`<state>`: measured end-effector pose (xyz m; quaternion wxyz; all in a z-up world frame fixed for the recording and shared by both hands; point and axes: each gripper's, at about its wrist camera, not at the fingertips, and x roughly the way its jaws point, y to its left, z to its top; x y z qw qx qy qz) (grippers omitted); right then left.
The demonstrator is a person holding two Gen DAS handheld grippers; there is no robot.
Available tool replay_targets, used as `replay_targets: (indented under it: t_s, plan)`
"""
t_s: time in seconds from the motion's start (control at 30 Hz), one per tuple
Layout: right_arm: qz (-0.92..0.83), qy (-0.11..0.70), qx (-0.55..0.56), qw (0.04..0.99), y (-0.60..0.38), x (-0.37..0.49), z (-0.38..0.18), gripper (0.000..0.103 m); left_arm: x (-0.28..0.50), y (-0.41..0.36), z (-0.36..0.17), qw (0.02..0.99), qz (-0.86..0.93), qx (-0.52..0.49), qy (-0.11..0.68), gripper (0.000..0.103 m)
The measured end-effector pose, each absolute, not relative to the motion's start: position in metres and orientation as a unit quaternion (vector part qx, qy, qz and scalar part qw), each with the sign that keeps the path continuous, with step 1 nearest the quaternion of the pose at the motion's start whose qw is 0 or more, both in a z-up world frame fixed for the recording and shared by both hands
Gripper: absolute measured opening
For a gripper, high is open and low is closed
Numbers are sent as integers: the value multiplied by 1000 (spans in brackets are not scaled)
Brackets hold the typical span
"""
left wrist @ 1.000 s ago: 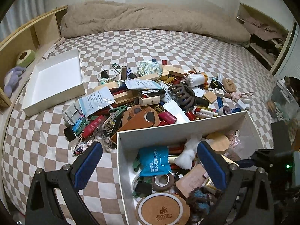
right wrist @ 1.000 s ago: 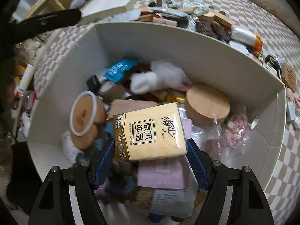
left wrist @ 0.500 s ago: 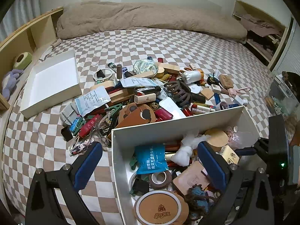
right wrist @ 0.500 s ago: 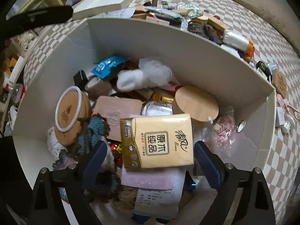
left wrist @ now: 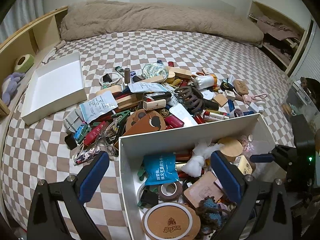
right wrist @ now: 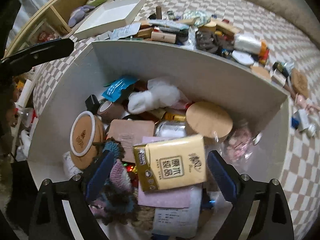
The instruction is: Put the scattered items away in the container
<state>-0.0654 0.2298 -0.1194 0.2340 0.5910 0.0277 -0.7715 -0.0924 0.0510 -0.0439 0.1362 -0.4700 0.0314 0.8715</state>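
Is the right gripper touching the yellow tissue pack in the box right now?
Apart. The right wrist view shows the right gripper open, gaps separating both pads from the tissue pack.

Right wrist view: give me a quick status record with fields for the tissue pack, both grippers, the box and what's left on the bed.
tissue pack: lying tilted on top of the box contents, between the right gripper's pads, touched by neither
right gripper: open over the box, jaws have just been opening, nothing held
left gripper: open, empty, straddling the box's left wall
box: white, on the checked bed, partly filled
pile: many items on the bed beyond the box
lid: left of the pile, nothing in it
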Motion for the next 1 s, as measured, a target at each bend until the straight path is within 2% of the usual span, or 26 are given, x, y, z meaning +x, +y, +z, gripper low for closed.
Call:
replay_targets:
  t_s: [0.1, 0.33, 0.57, 0.83, 1.0]
  plan:
    - [-742, -15, 624, 244, 233, -67, -128, 98, -92, 51, -45, 138, 870, -471, 33, 102]
    - [-744, -30, 617, 255, 233, -63, -110, 98, -94, 44, -46, 132, 871, -473, 26, 102]
    - [-718, -104, 620, 299, 229, -60, -105, 98, -94, 42, -46, 132, 871, -473, 26, 102]
    - [-676, -73, 686, 260, 224, -56, -127, 98, -93, 43, -47, 132, 871, -473, 29, 102]
    - [-643, -106, 702, 286, 220, -55, -138, 98, -95, 40, -50, 127, 870, -477, 22, 102]
